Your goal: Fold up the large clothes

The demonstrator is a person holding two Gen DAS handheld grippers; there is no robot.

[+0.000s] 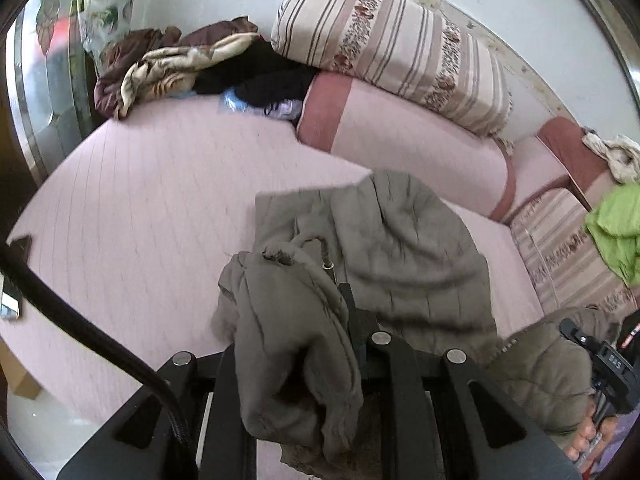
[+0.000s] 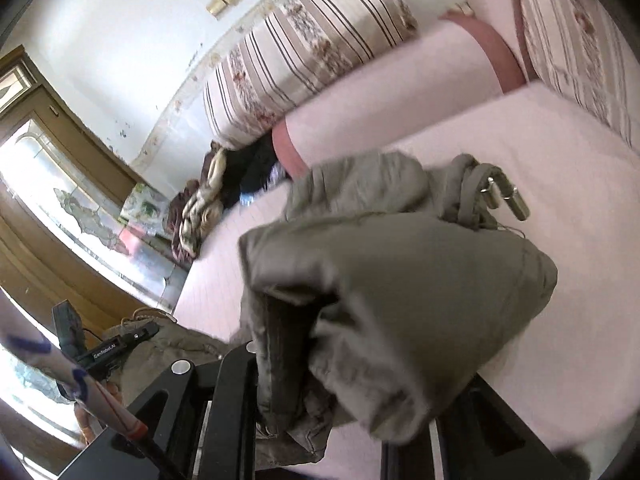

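A large olive-grey padded jacket [image 1: 400, 248] lies partly on the pink bed sheet [image 1: 140, 200] and hangs up into both grippers. My left gripper [image 1: 320, 320] is shut on a bunched fold of the jacket, which drapes over its fingers and hides most of them. My right gripper [image 2: 332, 360] is shut on another fold of the jacket [image 2: 400, 280]; the cloth covers its fingertips. Drawcords with metal tips [image 2: 504, 196] dangle from the jacket. The right gripper also shows at the right edge of the left wrist view [image 1: 600, 356].
Striped rolled quilts [image 1: 392, 52] and a pink bolster [image 1: 400, 136] lie along the wall. A pile of brown, cream and black clothes [image 1: 180, 64] sits at the far corner. A green garment [image 1: 616, 228] lies at right. A wooden wardrobe [image 2: 48, 240] stands beside the bed.
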